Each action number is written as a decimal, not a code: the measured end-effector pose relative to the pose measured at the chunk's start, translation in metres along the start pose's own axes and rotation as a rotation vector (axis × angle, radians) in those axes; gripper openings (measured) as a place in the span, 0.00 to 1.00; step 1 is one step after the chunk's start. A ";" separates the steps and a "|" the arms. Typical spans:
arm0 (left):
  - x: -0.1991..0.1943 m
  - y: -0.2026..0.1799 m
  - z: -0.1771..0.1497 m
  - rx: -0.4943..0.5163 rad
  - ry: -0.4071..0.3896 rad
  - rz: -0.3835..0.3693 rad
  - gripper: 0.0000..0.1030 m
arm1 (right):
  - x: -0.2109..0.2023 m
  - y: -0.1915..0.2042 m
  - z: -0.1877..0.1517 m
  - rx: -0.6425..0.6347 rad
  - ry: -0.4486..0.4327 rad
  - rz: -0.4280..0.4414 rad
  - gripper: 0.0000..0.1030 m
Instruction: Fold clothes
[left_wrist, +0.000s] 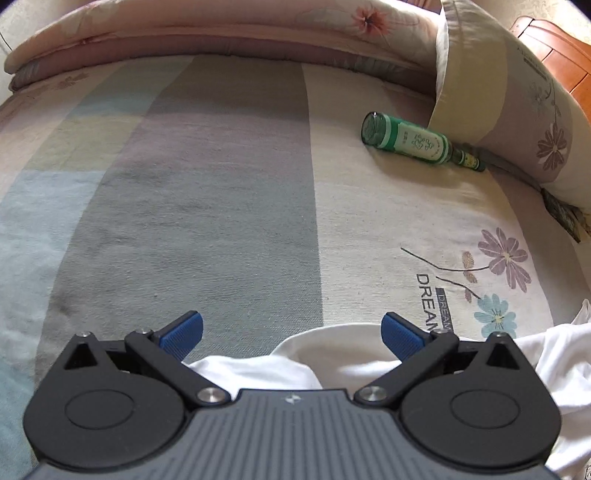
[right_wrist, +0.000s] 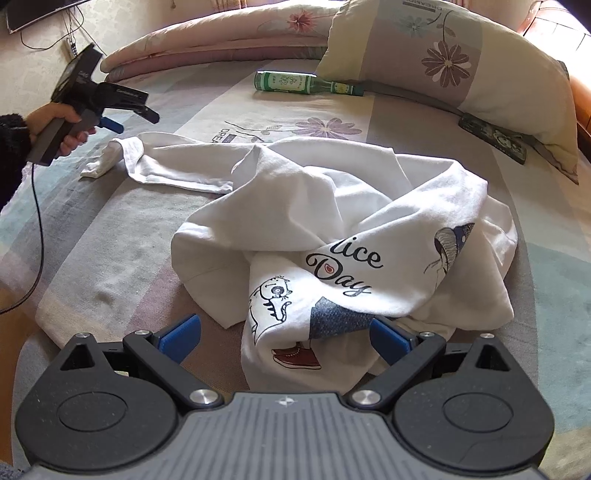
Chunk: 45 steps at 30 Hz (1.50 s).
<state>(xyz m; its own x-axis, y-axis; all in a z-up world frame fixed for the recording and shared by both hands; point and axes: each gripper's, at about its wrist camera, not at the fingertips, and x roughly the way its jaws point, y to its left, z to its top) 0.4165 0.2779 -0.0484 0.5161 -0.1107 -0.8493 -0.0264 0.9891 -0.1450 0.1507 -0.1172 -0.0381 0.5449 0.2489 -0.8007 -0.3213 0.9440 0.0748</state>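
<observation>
Shirt (right_wrist: 343, 229) crumpled on bed (right_wrist: 122, 236), tools (right_wrist: 284, 341) spread

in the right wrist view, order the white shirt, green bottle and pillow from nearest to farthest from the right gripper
1. white shirt: crumpled just ahead of the right gripper, hem between its open fingers.
2. green bottle: lying on its side, far ahead.
3. pillow: behind the bottle, to the right.

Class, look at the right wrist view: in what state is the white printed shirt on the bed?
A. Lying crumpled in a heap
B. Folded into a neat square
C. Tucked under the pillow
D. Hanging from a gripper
A: the white shirt lies bunched and creased on the bedsheet, with neither open gripper holding it.
</observation>
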 end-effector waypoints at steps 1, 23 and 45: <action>0.008 0.001 0.003 -0.008 0.026 -0.004 0.99 | -0.001 0.002 0.002 -0.011 -0.003 -0.004 0.98; -0.055 0.026 -0.102 -0.077 0.199 -0.098 0.99 | -0.027 0.011 -0.006 0.006 -0.078 0.029 1.00; -0.040 0.021 -0.106 -0.104 0.089 -0.052 0.99 | -0.019 0.019 -0.004 -0.032 -0.058 0.018 1.00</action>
<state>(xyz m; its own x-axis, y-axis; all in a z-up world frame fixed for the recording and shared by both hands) 0.3048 0.2923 -0.0713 0.4415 -0.1745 -0.8802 -0.0929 0.9667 -0.2383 0.1307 -0.1045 -0.0243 0.5822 0.2790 -0.7636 -0.3554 0.9321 0.0696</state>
